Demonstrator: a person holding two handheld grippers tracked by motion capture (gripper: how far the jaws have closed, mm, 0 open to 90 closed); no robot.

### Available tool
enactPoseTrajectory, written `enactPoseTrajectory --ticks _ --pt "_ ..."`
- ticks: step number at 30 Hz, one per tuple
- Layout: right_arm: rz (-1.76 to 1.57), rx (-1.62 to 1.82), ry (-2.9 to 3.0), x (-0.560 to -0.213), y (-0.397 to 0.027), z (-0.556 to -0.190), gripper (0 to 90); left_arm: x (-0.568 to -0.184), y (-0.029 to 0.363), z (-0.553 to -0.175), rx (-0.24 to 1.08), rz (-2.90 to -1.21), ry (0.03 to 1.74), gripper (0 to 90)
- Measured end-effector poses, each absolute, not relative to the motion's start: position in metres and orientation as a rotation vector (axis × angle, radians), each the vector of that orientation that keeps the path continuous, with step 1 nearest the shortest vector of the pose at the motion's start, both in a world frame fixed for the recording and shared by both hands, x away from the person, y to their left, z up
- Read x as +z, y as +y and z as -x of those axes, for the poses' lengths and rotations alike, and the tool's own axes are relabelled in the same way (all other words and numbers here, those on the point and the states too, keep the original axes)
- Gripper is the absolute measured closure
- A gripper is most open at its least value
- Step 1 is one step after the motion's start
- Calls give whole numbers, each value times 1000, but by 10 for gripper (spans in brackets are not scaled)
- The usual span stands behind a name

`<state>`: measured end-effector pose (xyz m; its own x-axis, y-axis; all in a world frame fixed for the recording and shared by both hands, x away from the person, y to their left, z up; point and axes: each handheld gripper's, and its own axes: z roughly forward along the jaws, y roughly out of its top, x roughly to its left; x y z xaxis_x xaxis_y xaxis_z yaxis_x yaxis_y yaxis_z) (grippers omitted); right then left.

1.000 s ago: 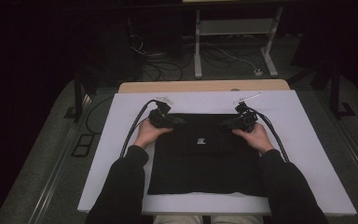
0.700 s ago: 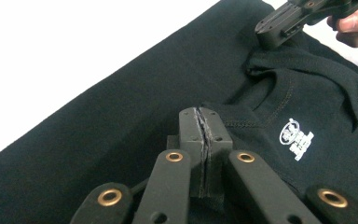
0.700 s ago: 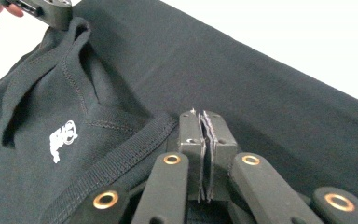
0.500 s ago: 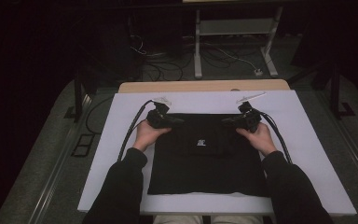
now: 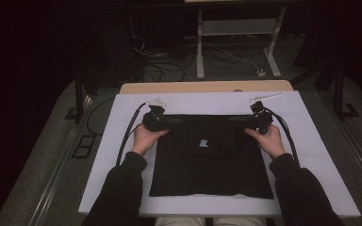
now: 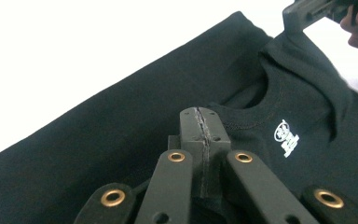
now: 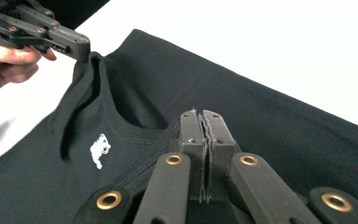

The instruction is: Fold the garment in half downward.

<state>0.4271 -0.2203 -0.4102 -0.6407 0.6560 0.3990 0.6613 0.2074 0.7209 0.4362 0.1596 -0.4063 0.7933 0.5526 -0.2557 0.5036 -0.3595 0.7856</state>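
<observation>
high view: black shirt [image 5: 209, 160] flat at the table's [image 5: 320, 155] centre, left gripper [image 5: 172, 122] at its 10 o'clock corner, right gripper [image 5: 238, 120] at 2. left gripper view: jaws just closed, pinching fabric. right gripper view: likewise. grasp looks done; next, probably lift both evenly to fold.

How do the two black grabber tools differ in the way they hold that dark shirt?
The left gripper pinches the black shirt at its far-left corner, the right gripper at its far-right corner. The left gripper points rightward, the right gripper leftward, mirroring each other. Both are shut on a thin layer of cloth, each held in one hand, and the white logo lies between them.
</observation>
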Motion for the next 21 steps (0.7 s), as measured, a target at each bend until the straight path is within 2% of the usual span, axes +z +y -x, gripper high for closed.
enactPoseTrajectory --ticks 7,21 --pt "1304 -1516 -2399 -401 -220 -420 870 -397 161 -429 64 -1998 779 890" --pt "1262 -1617 -2319 -382 -225 -405 871 -383 172 -414 -22 -1898 782 891"
